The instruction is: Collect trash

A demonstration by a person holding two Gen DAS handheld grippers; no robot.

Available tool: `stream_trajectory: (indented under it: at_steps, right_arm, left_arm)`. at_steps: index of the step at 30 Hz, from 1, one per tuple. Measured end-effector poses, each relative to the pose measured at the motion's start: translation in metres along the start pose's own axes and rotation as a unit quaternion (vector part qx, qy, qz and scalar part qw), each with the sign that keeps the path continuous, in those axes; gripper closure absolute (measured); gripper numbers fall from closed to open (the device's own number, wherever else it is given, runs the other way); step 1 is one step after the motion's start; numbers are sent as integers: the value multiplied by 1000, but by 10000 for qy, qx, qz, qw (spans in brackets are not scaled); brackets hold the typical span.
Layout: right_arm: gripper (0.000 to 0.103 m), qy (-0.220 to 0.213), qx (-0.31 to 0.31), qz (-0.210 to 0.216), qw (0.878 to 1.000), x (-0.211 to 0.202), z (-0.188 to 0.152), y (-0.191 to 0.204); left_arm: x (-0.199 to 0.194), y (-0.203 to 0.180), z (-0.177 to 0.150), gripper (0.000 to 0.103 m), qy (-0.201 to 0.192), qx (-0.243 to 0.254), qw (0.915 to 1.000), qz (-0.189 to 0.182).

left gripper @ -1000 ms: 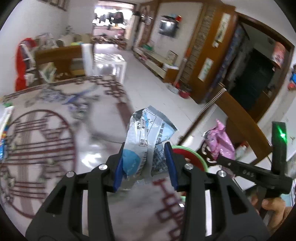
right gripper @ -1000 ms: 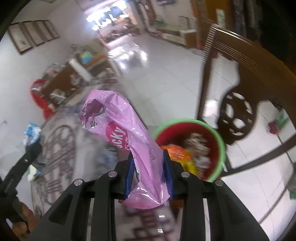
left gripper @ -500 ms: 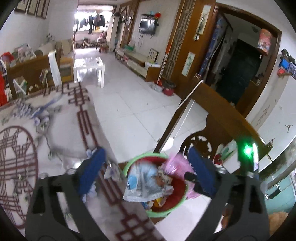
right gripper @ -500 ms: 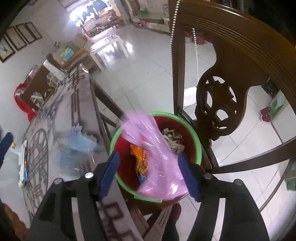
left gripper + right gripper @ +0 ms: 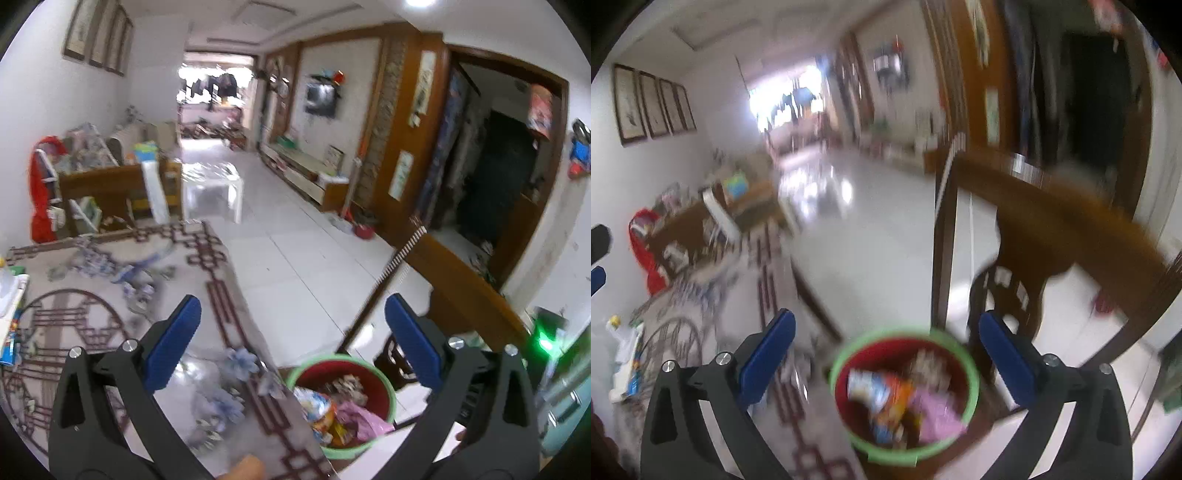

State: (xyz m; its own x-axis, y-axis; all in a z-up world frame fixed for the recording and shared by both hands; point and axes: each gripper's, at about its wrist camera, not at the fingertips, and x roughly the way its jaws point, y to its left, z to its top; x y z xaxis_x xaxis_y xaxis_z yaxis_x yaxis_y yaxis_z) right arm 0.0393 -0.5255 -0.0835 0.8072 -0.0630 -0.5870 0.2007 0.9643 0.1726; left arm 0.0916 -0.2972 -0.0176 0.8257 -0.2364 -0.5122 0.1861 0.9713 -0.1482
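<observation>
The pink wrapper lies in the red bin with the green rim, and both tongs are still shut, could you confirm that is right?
Not quite: both tongs are open. The left tongs and right tongs hold nothing in either wrist view. The pink wrapper does lie in the red bin.

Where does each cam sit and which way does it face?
Left wrist: on left gripper, looking over the patterned table down the room; open fingers and a fingertip show.
Right wrist: on right gripper, blurred, above the bin; open fingers show.
Shared: bin, pink bag, chair.
</observation>
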Motion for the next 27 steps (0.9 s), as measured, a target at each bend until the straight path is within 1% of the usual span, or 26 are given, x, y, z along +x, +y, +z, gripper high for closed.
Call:
stream_trajectory:
  at_steps: [2,4,5,8,10,14,18,27]
  right_arm:
    - [7,-452,-190,-145,9987,-15,5,13]
    - [7,-854,-420,-401,9946,-28,6,27]
    - [7,-979,-501,-448,9929,-32,6,33]
    - [7,-1225,-648,-315,9898,-45,7,46]
    - [7,-1276,-642,-253,9894,-49,8,52]
    - [7,-1201,-562,-132,9911,-47,8,58]
    - [7,-1084,-370,-37,9934,-45,5,62]
    - [7,-941,-285,53,9951,-48,0,77]
  left_arm:
    - [-8,8,7,5,-169,-72,9998,123]
    - [-16,14,11,5,-324,-91,9991,272]
    - [-20,18,14,5,-421,-109,9984,351]
    - [-29,26,18,5,-504,-154,9979,380]
    - [-32,31,19,5,-537,-169,9973,477]
    - [-48,34,10,5,-984,94,9929,658]
    - [-53,44,11,5,-914,0,9943,547]
    - [-59,64,10,5,-867,-145,9940,653]
